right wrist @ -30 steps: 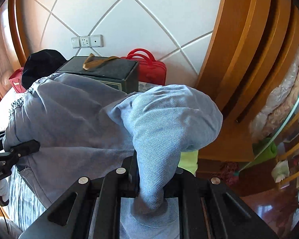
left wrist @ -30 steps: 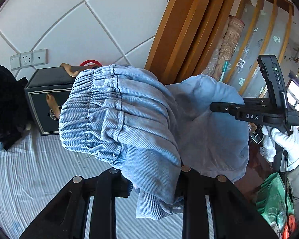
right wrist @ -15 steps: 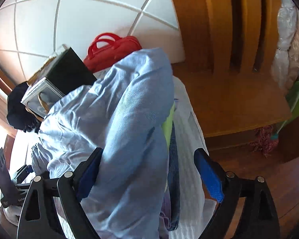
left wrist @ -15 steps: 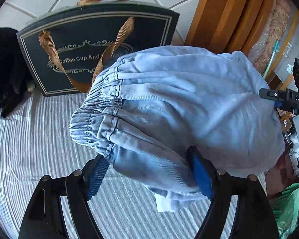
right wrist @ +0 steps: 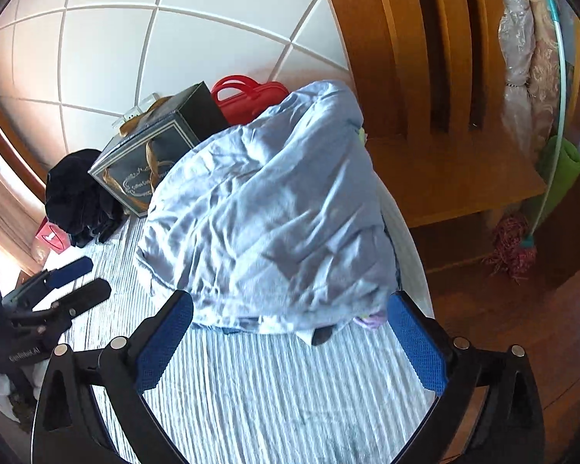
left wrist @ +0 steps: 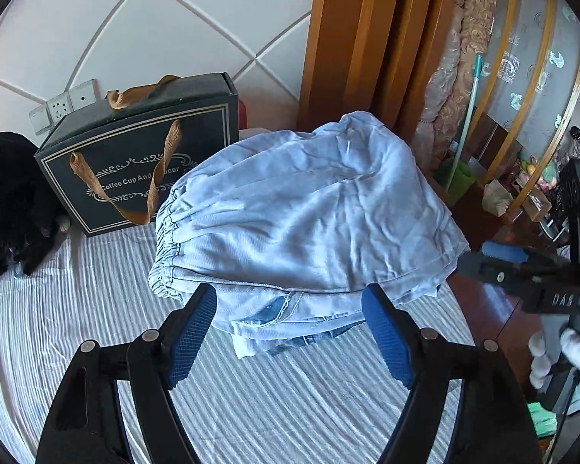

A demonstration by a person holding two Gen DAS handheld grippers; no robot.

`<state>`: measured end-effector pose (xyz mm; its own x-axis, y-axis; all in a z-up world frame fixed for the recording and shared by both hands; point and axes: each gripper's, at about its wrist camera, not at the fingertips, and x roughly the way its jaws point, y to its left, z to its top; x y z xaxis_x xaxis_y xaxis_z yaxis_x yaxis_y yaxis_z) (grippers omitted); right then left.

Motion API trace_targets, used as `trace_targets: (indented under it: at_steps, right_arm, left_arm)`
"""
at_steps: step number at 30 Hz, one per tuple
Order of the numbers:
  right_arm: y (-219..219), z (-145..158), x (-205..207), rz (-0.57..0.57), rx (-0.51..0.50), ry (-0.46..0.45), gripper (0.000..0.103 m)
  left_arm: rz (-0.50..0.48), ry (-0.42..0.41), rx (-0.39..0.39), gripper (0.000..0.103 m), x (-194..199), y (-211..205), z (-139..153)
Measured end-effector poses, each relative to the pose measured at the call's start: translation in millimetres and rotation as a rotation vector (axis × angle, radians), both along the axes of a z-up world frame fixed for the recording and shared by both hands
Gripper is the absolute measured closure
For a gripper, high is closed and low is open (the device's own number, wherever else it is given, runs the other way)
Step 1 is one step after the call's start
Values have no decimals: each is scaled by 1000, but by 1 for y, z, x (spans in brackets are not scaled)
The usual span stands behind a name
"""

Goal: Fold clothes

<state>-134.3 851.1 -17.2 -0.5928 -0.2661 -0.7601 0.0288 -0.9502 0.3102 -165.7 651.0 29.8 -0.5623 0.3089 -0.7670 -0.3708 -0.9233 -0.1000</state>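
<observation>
Striped bedding (left wrist: pixel 96 348) bears folded jeans (left wrist: pixel 301 224); gift box (left wrist: pixel 143 162) reads "Coffee Cup And"; both jaws wide, empty.

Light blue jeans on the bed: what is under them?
Under the light blue jeans lie more folded clothes: darker denim edges in the left view, a lilac scrap in the right. How many pieces lie beneath is hidden. All rests on the striped sheet.
</observation>
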Motion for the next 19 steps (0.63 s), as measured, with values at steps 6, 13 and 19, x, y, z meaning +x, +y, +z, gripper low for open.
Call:
trace_targets:
  at_steps: [6, 13, 19]
  right_arm:
    - [-15, -3, 17, 7, -10, -10, 2]
    - [-24, -1, 22, -11, 38, -15, 2]
    - [-30, -6, 25, -15, 58, -28, 2]
  left_arm:
    - [-1, 4, -28, 24, 1, 13, 3]
    - [-18, 27, -77, 24, 7, 24, -1]
    - [-28, 31, -67, 24, 12, 23, 1]
